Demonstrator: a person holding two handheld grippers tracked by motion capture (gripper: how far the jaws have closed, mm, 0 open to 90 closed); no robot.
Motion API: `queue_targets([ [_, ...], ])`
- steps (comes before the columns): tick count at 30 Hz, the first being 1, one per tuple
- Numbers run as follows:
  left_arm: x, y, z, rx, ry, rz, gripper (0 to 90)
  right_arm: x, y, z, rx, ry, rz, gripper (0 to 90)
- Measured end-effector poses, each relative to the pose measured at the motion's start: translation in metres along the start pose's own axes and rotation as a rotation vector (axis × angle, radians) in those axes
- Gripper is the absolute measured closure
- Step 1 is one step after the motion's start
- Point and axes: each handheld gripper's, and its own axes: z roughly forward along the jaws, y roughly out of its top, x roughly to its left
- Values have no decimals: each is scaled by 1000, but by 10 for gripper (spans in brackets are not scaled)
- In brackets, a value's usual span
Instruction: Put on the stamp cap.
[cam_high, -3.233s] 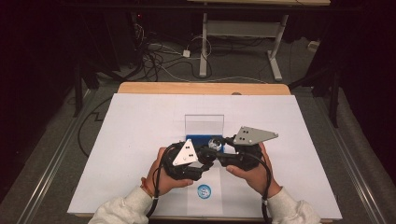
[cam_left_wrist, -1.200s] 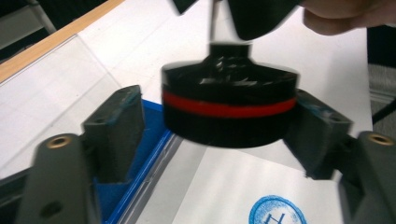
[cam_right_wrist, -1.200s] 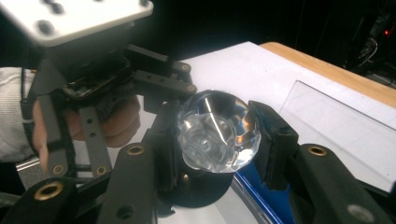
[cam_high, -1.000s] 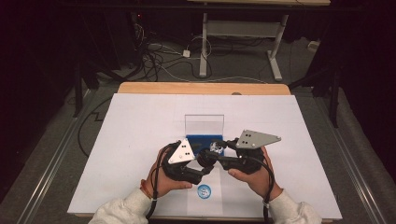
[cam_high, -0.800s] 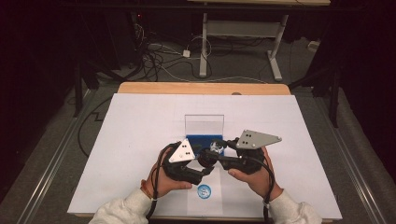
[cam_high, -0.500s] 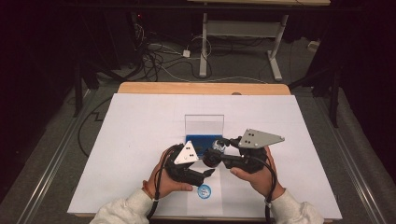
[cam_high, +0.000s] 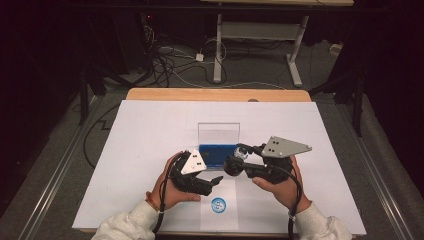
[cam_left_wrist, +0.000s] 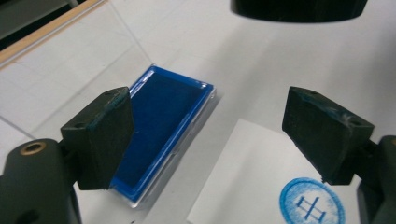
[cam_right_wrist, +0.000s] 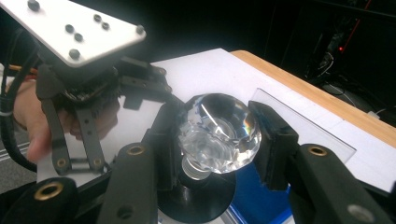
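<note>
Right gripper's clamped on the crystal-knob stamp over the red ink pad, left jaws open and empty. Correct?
Not quite: the ink pad is blue, not red, as the left gripper view shows. The rest holds: the right gripper clamps the crystal-knob stamp, and the left gripper is open and empty.

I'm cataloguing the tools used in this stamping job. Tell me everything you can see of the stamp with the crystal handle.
The stamp has a clear, faceted knob that looks like cut glass or acrylic, a short clear neck, and a round black base below. The right claw is shut on the knob, one black pad on each side, holding it above the open blue ink pad. It sits roughly upright, leaning a little; I cannot tell whether the base touches the pad. Its printing face is hidden.
</note>
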Motion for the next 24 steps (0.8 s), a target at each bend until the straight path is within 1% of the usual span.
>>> queue_targets([
  [6, 5, -5, -11, -4, 24, 16, 163, -4, 0, -5, -2, -21, 3, 573],
  [11, 9, -9, -22, -5, 50, 38, 163, -7, 0, -10, 0, -39, -2, 573],
  [15, 12, -12, -30, -6, 64, 43, 163, -10, 0, -13, 2, -57, -3, 573],
  [18, 13, -16, -34, 4, 91, 57, 163, -12, 0, -17, 1, -65, -2, 573],
  [21, 13, -20, -38, 8, 107, 67, 163, -13, 0, -20, 1, -74, -3, 573],
  [24, 15, -24, -43, 6, 114, 60, 163, -15, 0, -22, 8, -85, -6, 573],
])
